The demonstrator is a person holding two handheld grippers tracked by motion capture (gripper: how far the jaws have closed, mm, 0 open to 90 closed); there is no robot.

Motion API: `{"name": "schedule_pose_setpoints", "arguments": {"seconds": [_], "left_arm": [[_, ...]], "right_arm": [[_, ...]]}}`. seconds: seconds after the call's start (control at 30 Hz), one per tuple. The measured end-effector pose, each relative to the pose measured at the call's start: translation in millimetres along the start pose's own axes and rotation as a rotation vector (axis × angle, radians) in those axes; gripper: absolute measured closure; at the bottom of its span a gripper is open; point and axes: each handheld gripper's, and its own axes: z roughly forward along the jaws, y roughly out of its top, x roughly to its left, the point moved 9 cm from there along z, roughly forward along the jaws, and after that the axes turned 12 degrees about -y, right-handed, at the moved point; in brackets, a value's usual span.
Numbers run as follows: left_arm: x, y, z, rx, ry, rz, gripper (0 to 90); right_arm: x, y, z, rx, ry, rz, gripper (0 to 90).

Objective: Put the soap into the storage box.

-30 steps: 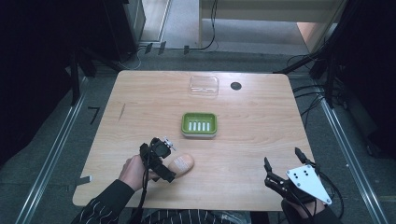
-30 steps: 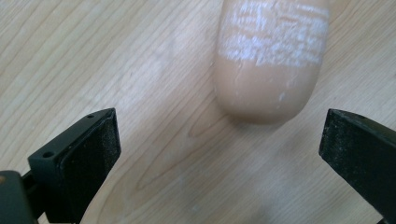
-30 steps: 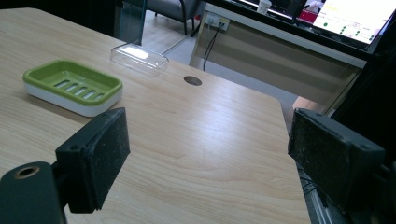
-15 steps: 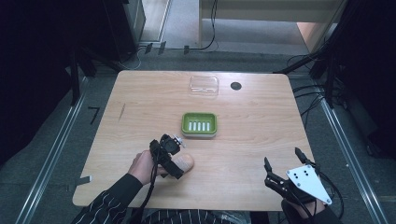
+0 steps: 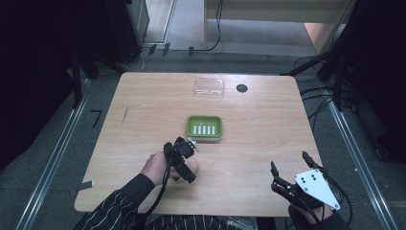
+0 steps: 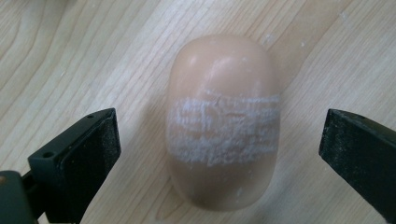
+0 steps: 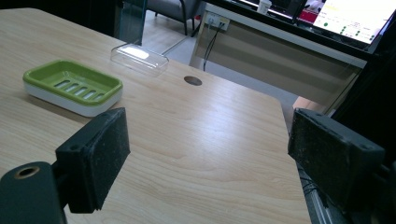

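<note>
Peach oval soap bar (image 6: 221,122), white-scuffed, lies flat on table (image 6: 84,56).

Black tools (image 5: 184,158), pinstriped dark sleeve (image 5: 125,201)

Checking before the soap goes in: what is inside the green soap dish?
The green soap dish holds nothing: its slotted floor is bare. The peach soap bar lies on the table, between the left gripper's open fingers.

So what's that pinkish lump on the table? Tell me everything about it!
It looks like a bar of soap: peach-pink, smooth, rounded like a pebble, with a rough whitish scuffed band across its middle. It lies flat on the wooden table, just in front of the green dish. The open left gripper has one jaw on each side of it, neither touching.
</note>
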Motion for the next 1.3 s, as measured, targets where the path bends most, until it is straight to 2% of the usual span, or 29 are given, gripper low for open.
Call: {"name": "schedule_pose_setpoints", "arguments": {"seconds": [0.47,0.63,0.77,0.8,0.87,1.07,1.2,1.3], "left_arm": [[-0.1,1.5,6.4,0.028,0.001,0.027,0.0],[1.1,2.5,10.0,0.052,0.001,0.038,13.1],[2.1,3.7,12.3,0.052,0.004,0.034,14.9],[2.7,3.1,11.9,0.069,0.005,0.036,15.6],[2.6,4.1,13.8,0.057,0.005,0.027,17.6],[5.9,1.7,14.4,0.065,0.006,0.013,22.6],[6.4,0.6,13.1,0.072,0.005,0.017,24.2],[5.5,0.2,12.5,0.064,0.022,0.009,28.6]], "right_arm": [[0.4,0.0,-0.3,0.000,0.003,0.000,13.4],[0.5,0.2,-0.1,-0.002,0.002,-0.003,13.4],[0.5,0.2,0.0,-0.002,0.003,-0.002,13.4],[0.5,0.1,-0.3,-0.001,0.002,-0.001,13.4],[0.5,0.1,-0.3,-0.002,0.002,0.000,13.4],[0.5,0.0,-0.3,0.000,0.005,0.000,13.4],[0.3,0.1,-0.3,-0.002,0.003,0.000,13.5],[0.3,0.1,-0.5,-0.002,0.003,0.000,13.4]]}}
